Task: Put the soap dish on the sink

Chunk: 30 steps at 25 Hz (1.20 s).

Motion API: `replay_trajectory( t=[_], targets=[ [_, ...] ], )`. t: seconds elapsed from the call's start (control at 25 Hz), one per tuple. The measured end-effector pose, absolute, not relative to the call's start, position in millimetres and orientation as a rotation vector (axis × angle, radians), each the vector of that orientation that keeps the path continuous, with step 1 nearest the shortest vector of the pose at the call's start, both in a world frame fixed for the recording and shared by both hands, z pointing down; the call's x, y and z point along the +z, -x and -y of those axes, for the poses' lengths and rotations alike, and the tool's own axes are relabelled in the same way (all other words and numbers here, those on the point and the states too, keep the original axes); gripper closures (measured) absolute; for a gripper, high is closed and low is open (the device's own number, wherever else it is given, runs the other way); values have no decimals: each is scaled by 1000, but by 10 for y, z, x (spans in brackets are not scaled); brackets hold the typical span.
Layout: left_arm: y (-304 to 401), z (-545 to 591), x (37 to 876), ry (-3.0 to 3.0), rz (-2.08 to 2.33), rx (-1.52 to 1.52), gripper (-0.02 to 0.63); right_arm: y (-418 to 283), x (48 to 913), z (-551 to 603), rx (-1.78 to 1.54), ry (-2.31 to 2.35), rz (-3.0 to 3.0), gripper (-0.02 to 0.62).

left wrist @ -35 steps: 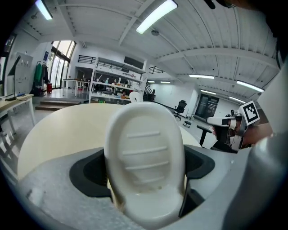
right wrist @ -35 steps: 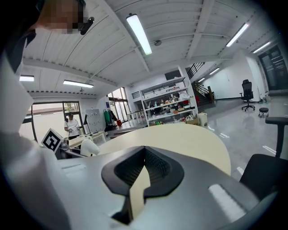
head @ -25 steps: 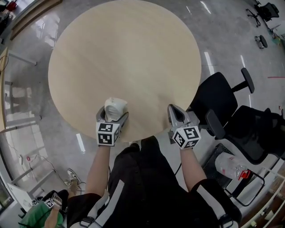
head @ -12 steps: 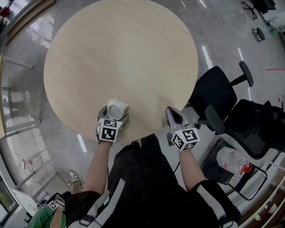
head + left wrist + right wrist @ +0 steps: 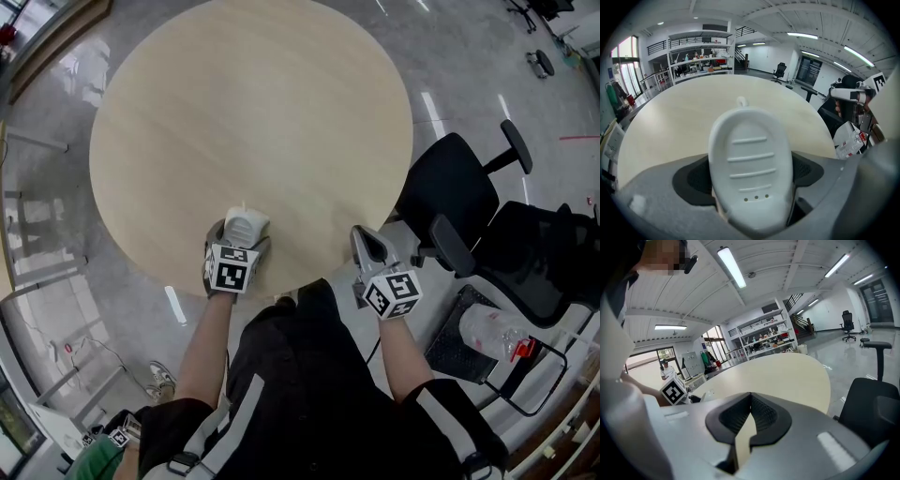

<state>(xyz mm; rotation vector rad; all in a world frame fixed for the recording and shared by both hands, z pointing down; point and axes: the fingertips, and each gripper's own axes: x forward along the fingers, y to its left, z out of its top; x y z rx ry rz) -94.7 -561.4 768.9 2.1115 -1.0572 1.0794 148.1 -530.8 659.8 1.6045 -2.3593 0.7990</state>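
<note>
A white oval soap dish (image 5: pixel 245 226) with ribs and small drain holes stands upright between the jaws of my left gripper (image 5: pixel 236 246), over the near edge of the round table (image 5: pixel 253 122). The left gripper view shows the soap dish (image 5: pixel 750 168) filling the middle, with my left gripper (image 5: pixel 752 187) shut on its lower part. My right gripper (image 5: pixel 367 242) hangs just off the table's near right edge. In its own view the right gripper (image 5: pixel 749 420) has its jaws pressed together with nothing in them. No sink shows in any view.
The pale wooden table top bears nothing but the dish. Two black office chairs (image 5: pixel 473 211) stand close to the right. A wire basket with a plastic bottle (image 5: pixel 487 330) sits lower right. Grey polished floor surrounds the table; shelving (image 5: pixel 698 56) stands far behind it.
The left gripper with the soap dish has shifted slightly nearer the table's edge. The right gripper has barely moved.
</note>
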Motion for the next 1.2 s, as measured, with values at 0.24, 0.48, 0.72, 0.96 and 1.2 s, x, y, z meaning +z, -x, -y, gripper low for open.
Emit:
replay_trajectory(
  t=[0.24,0.48,0.72,0.96,1.2],
  targets=[
    [920,5636,7747,-2115,1062,1136,129,-1487,6528,5285,772,-1627,2364,589],
    [925,5663,7741,-2136,1049,1140,126,-1320,6440,5262,735,-1586,2389,589],
    [912,5679,7556,-2159,1070,1029,107,-1186,6394,5268,741,-1564,2399,588],
    [1017,5889,6693,-2262,1243,620,114,-1061,6052,5370,650,-1589,2468,588],
    [1126,5748,5898,-2453,1281,290,221,-921,5591,5325,548,-1591,2582,588]
  ],
)
